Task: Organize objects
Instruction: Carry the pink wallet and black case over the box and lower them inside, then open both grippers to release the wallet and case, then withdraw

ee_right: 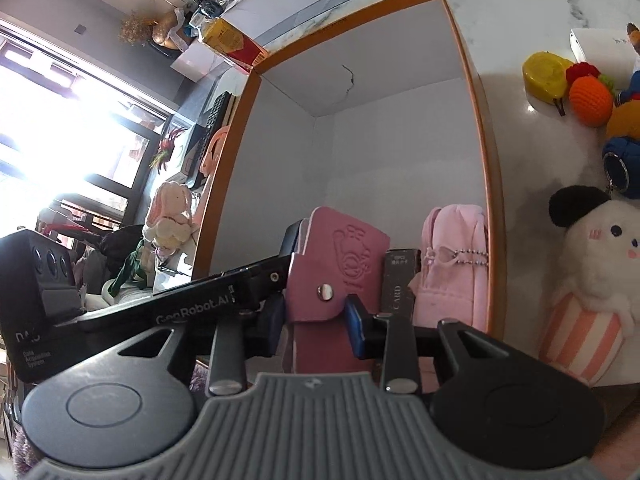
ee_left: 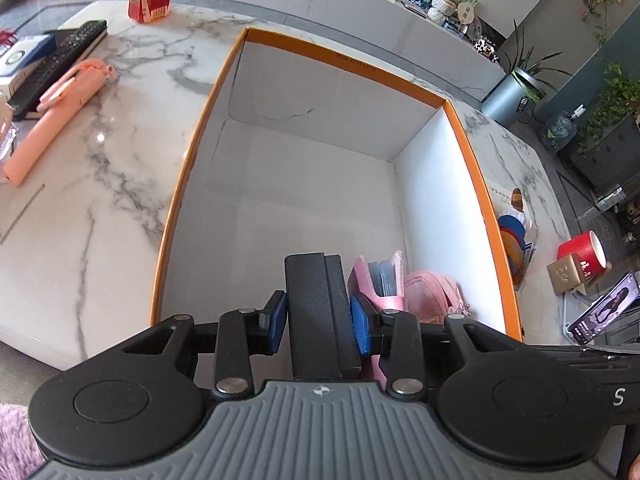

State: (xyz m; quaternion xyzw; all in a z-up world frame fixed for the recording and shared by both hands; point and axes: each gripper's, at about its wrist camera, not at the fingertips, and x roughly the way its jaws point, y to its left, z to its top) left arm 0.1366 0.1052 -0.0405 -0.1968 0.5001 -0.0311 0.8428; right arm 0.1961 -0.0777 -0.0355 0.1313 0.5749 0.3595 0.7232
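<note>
Two grippers work the near end of the orange-rimmed box (ee_left: 460, 120), items filed upright to pack tight. Left gripper (ee_left: 319, 318): fingers closed on a black textured case (ee_left: 320, 312), rigid slab, standing at the box's near wall; right gripper (ee_right: 314, 320): fingers clamped on the pink embossed snap wallet (ee_right: 340, 264) beside it. Soft pink pouch (ee_right: 452, 272) sits in the box's near-right corner.

Blown-out window (ee_right: 60, 128), fisheye edge warp

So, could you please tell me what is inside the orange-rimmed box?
The box holds a black case, pink wallet, grey card box and pink pouch; its near floor is hidden.
</note>
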